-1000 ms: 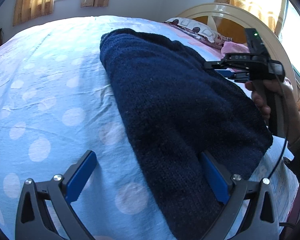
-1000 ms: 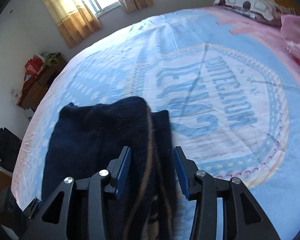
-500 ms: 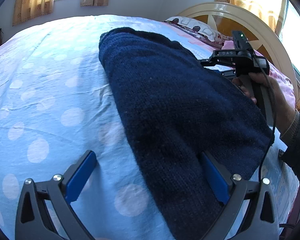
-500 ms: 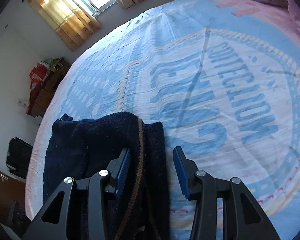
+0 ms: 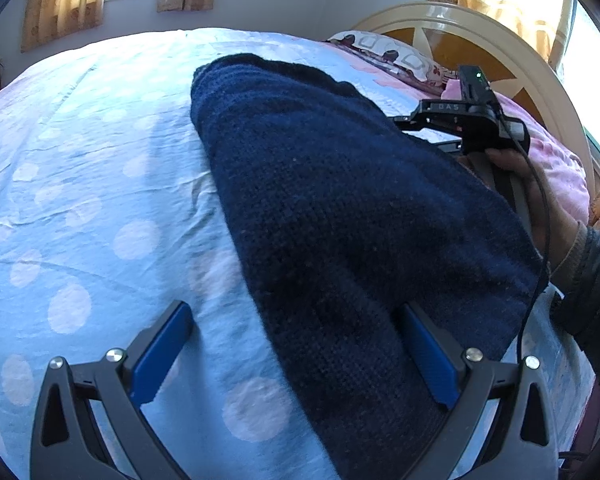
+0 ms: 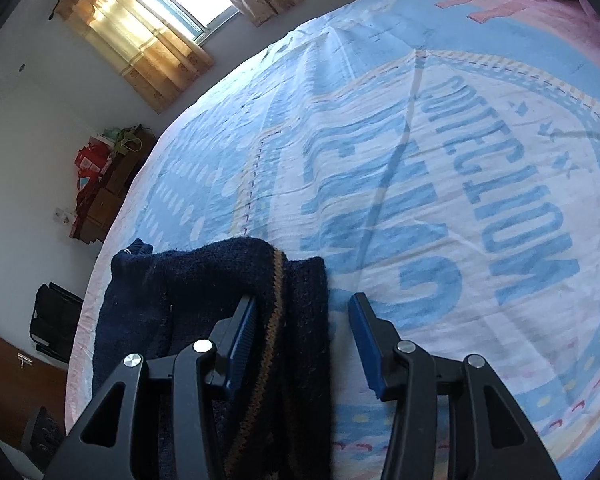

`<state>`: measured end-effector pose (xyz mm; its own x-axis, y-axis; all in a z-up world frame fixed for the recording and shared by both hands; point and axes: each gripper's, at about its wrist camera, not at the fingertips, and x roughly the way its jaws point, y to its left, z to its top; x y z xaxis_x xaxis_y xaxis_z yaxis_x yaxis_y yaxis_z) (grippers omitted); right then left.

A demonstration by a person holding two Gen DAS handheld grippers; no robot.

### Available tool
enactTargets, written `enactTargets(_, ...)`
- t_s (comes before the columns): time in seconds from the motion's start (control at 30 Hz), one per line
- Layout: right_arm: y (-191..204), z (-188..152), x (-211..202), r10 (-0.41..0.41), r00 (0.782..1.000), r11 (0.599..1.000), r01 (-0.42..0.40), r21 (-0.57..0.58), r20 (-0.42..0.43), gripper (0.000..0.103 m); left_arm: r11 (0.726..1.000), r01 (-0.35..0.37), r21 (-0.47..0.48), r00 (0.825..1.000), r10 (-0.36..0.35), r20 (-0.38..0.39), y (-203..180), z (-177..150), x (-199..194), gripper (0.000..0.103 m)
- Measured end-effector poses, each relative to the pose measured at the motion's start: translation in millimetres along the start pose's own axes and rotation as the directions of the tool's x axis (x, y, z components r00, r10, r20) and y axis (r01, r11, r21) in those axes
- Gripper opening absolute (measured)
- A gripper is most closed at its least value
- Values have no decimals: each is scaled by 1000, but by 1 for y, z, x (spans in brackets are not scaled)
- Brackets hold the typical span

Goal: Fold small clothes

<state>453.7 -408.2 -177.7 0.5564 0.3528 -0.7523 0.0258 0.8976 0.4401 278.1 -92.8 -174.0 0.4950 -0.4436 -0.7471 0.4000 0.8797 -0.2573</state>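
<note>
A folded dark navy knit sweater (image 5: 340, 220) lies on the light blue bedsheet (image 5: 92, 200). My left gripper (image 5: 296, 344) is open wide at the sweater's near end; its right finger is under or against the cloth edge. In the right wrist view the sweater (image 6: 204, 288) shows a brown trim stripe. My right gripper (image 6: 304, 328) is open, its jaws astride the sweater's folded edge, which lies between them. The right gripper's body also shows in the left wrist view (image 5: 468, 120), held by a hand at the sweater's far side.
A cream headboard (image 5: 460, 28), a patterned pillow (image 5: 384, 52) and pink bedding (image 5: 556, 168) lie at the bed's head. A wooden cabinet with red items (image 6: 104, 184) and a black bag (image 6: 52, 328) stand beyond the bed's edge. Printed sheet (image 6: 460, 200) spreads to the right.
My right gripper's jaws have opened wider and it has pulled back a little along the sweater's edge. The left gripper has stayed put.
</note>
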Motion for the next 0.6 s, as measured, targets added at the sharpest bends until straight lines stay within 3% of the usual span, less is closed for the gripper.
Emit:
enactTargets(0.17, 0, 1, 3, 14, 1000, 1000, -14, -13, -1, 47, 1000, 31, -3, 1000, -31, 2, 0, 0, -2, 103)
enactTargets(0.27, -1, 2, 6, 61, 998, 998, -61, -10, -21, 38, 999, 35, 4, 999, -35, 1, -3, 2, -1, 102)
enactTargets(0.43, -2, 4, 14, 88, 995, 996, -88, 9, -40, 38, 997, 68, 25, 998, -68, -3, -12, 2, -1, 92)
enactTargets(0.6, -7, 6, 17, 123, 991, 992, -121, 46, -57, 38, 997, 69, 38, 997, -69, -16, -22, 3, 1, 91)
